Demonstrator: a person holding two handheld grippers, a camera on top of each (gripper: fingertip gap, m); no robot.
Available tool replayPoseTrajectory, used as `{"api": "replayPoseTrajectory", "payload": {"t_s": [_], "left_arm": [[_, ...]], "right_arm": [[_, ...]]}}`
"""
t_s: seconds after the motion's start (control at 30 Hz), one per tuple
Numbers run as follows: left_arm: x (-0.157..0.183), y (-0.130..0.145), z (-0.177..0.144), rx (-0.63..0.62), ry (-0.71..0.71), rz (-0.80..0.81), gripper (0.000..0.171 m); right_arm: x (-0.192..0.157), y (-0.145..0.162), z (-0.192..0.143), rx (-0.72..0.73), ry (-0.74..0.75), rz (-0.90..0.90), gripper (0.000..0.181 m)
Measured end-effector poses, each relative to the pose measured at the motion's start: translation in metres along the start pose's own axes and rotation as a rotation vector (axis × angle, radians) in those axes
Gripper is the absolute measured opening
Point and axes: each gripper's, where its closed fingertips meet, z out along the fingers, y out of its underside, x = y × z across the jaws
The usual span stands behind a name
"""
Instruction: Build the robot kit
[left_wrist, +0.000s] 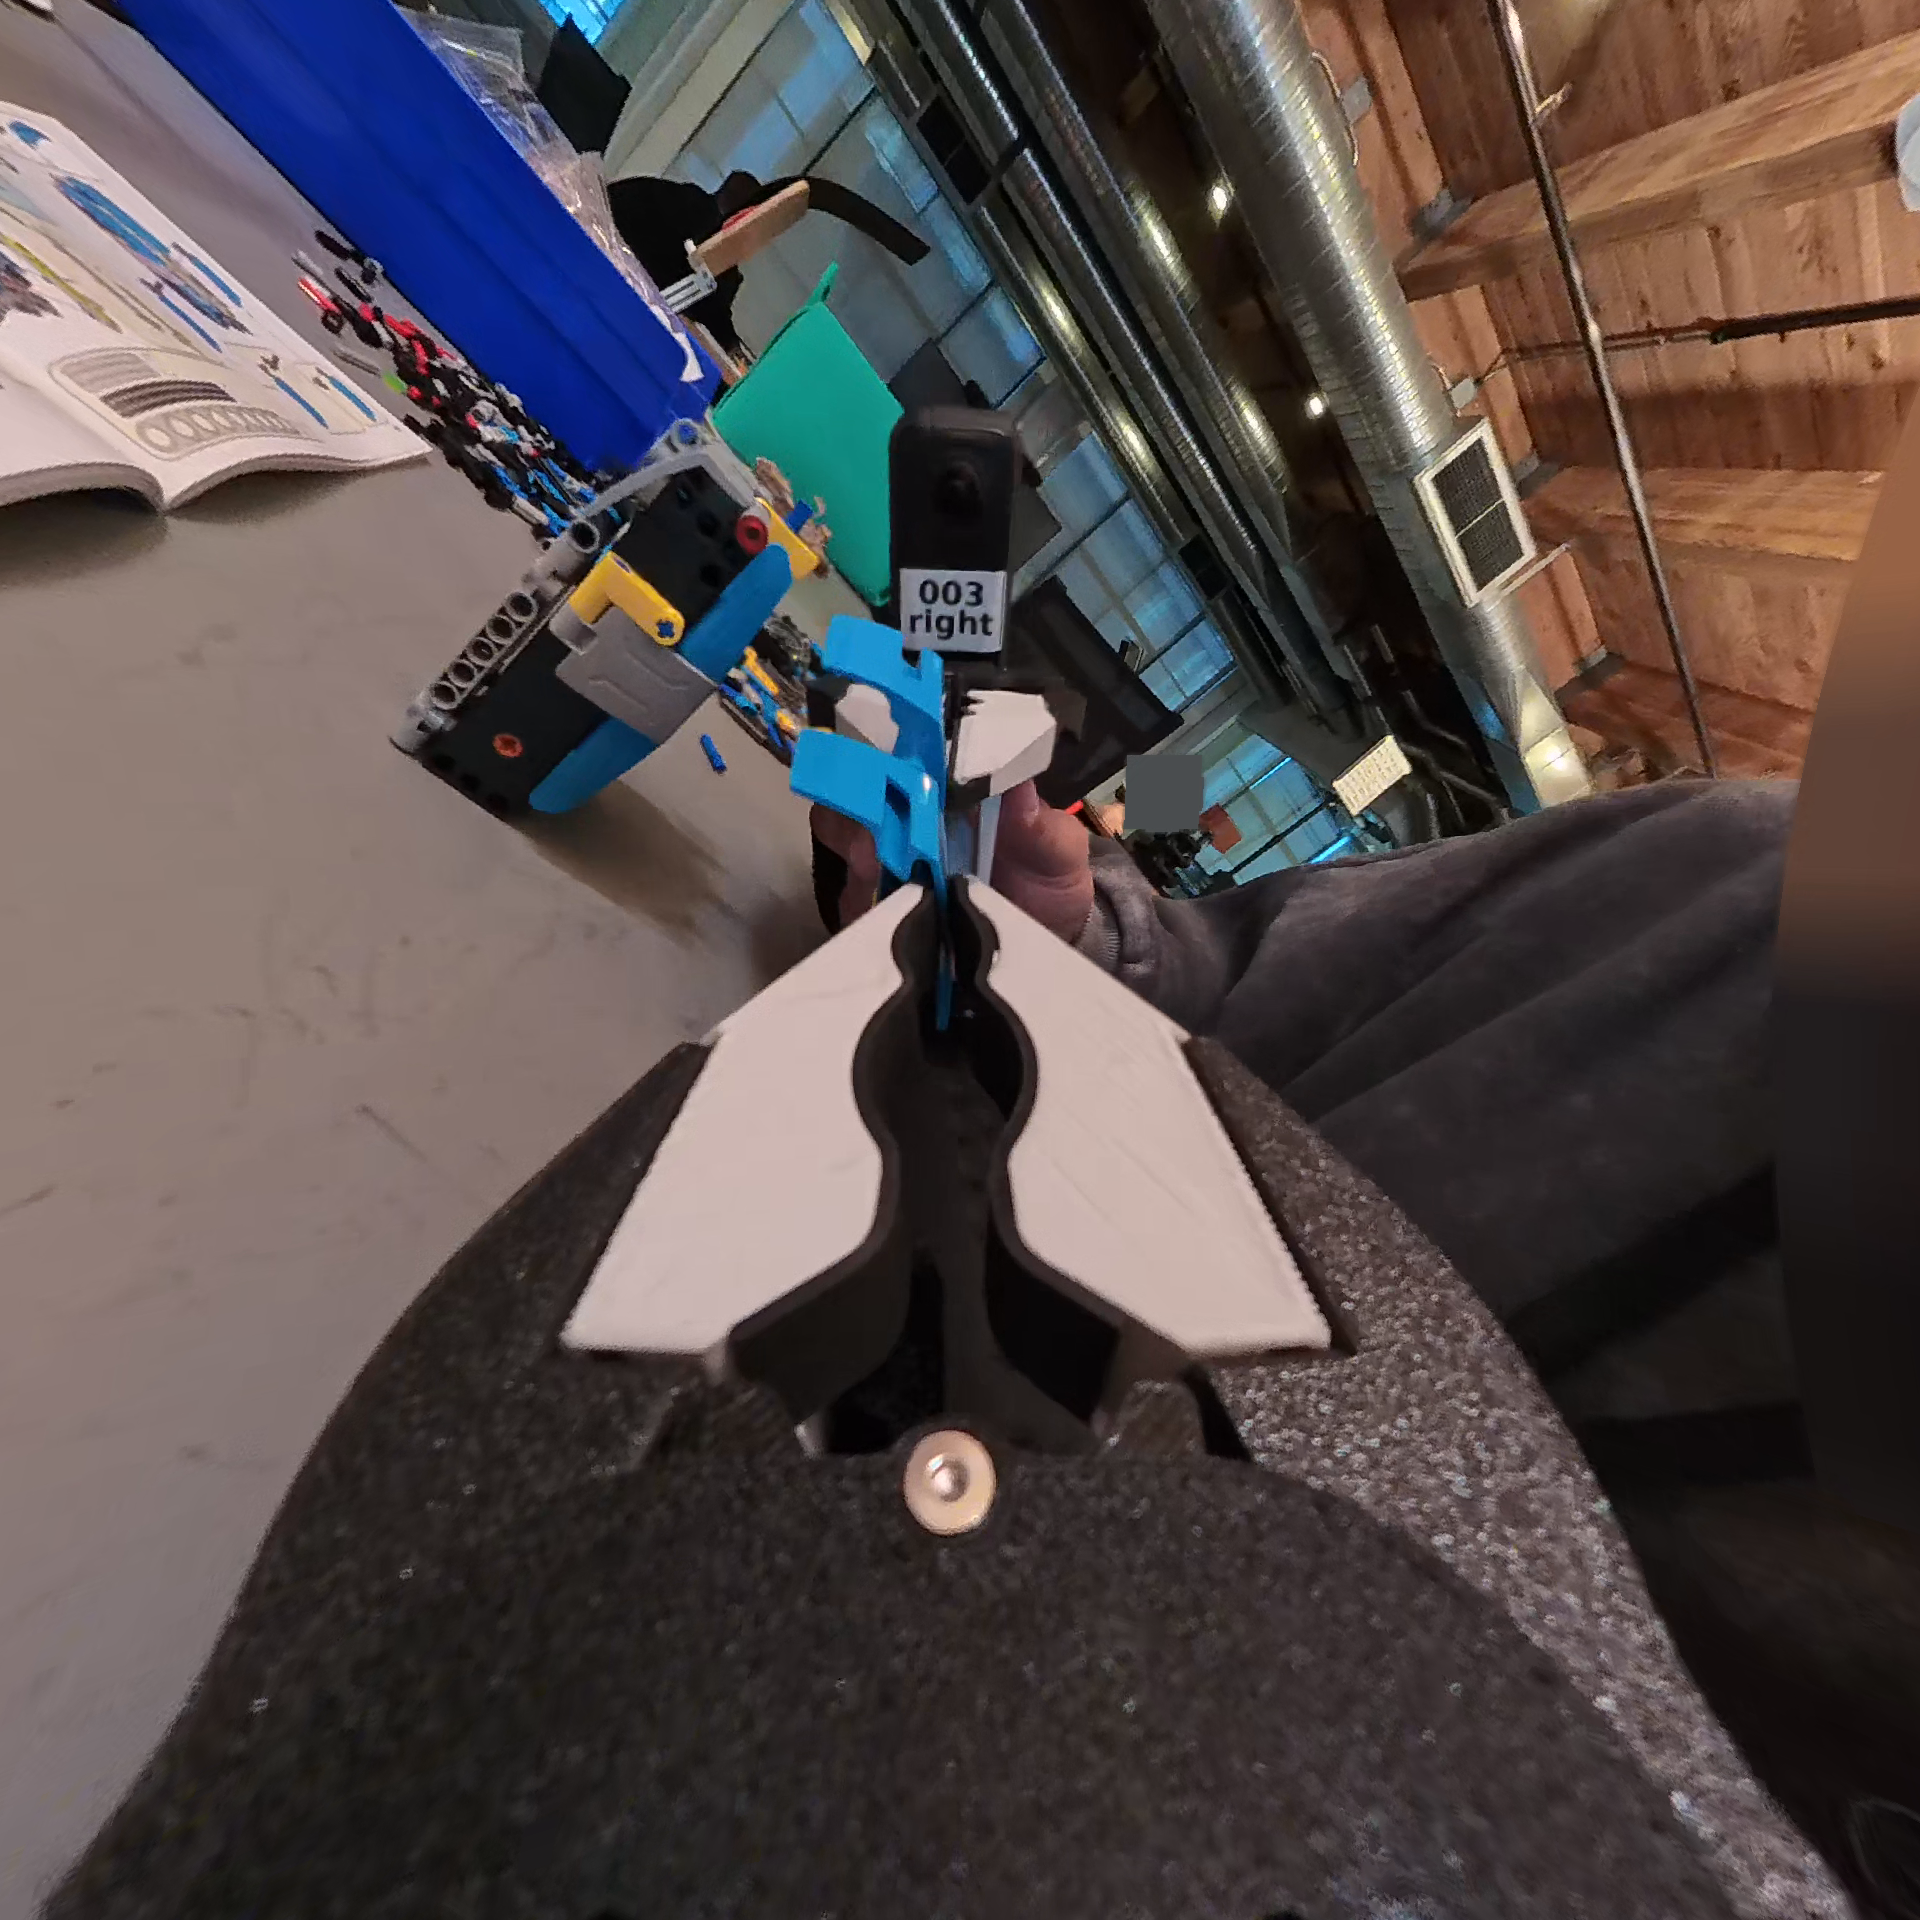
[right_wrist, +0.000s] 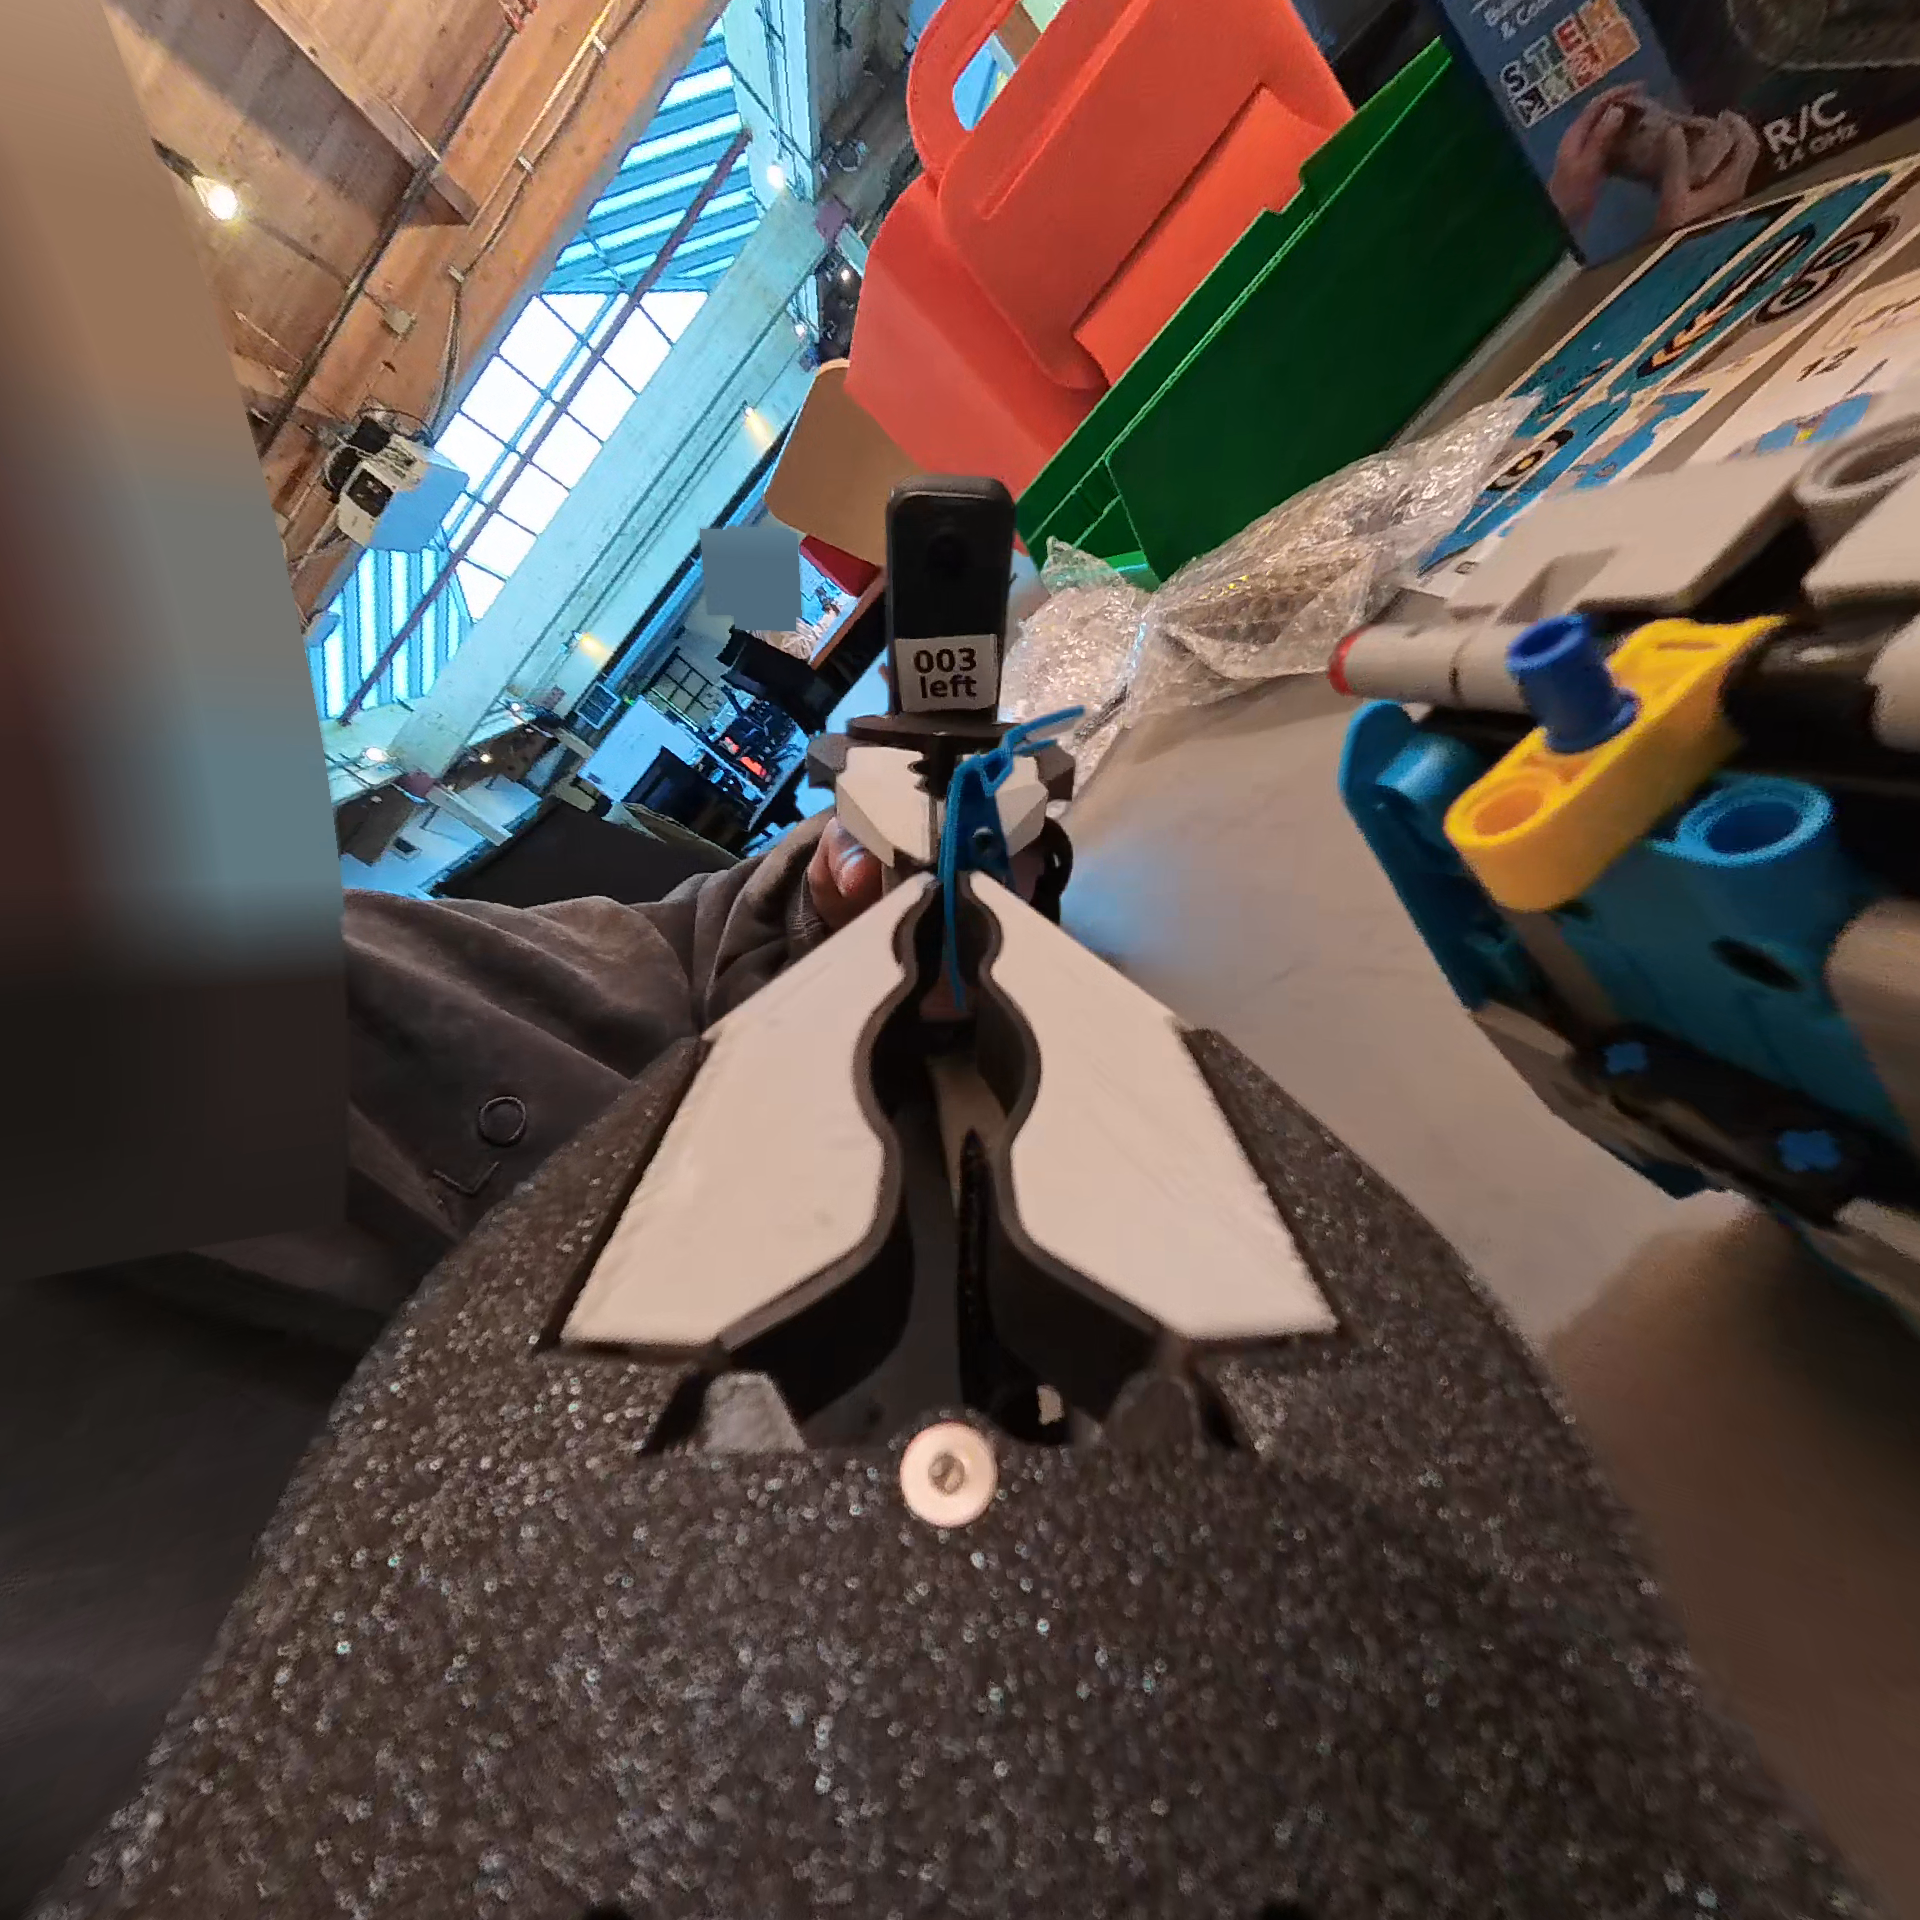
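My left gripper (left_wrist: 949, 896) is shut on the near edge of a light-blue plastic panel piece (left_wrist: 883, 774). My right gripper (left_wrist: 940, 732) faces it and grips the far end of the same piece, above the grey table (left_wrist: 260, 935). In the right wrist view the piece (right_wrist: 982, 821) shows edge-on as a thin blue strip between my right gripper (right_wrist: 948, 885) and the left gripper (right_wrist: 951, 805). A part-built brick model (left_wrist: 613, 665) in black, grey, blue and yellow stands on the table just beyond; it also shows close at the right in the right wrist view (right_wrist: 1662, 831).
An open instruction booklet (left_wrist: 156, 343), a row of loose small parts (left_wrist: 447, 395), a blue bin (left_wrist: 436, 187) and a green bin (left_wrist: 821, 416) lie behind. An orange case (right_wrist: 1039, 208), green bin (right_wrist: 1299, 364), crumpled plastic bags (right_wrist: 1247, 603) and a person's dark sleeve (right_wrist: 540, 966) also show. Only a small space, under 4 cm, lies between the two pairs of fingers.
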Motion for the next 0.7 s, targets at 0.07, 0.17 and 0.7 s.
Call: {"api": "replayPoseTrajectory", "payload": {"t_s": [0.07,0.17,0.7], "left_arm": [[-0.001,0.001,0.001,-0.001,-0.020,0.023,0.000],[-0.002,0.002,0.002,-0.001,-0.050,0.074,0.000],[0.001,0.018,-0.006,-0.171,0.024,0.009,0.000]], "right_arm": [[0.002,0.001,0.000,0.002,0.001,0.018,0.000],[0.002,0.003,0.000,-0.006,-0.017,0.049,0.000],[-0.003,0.026,0.004,-0.181,-0.023,-0.062,0.000]]}}
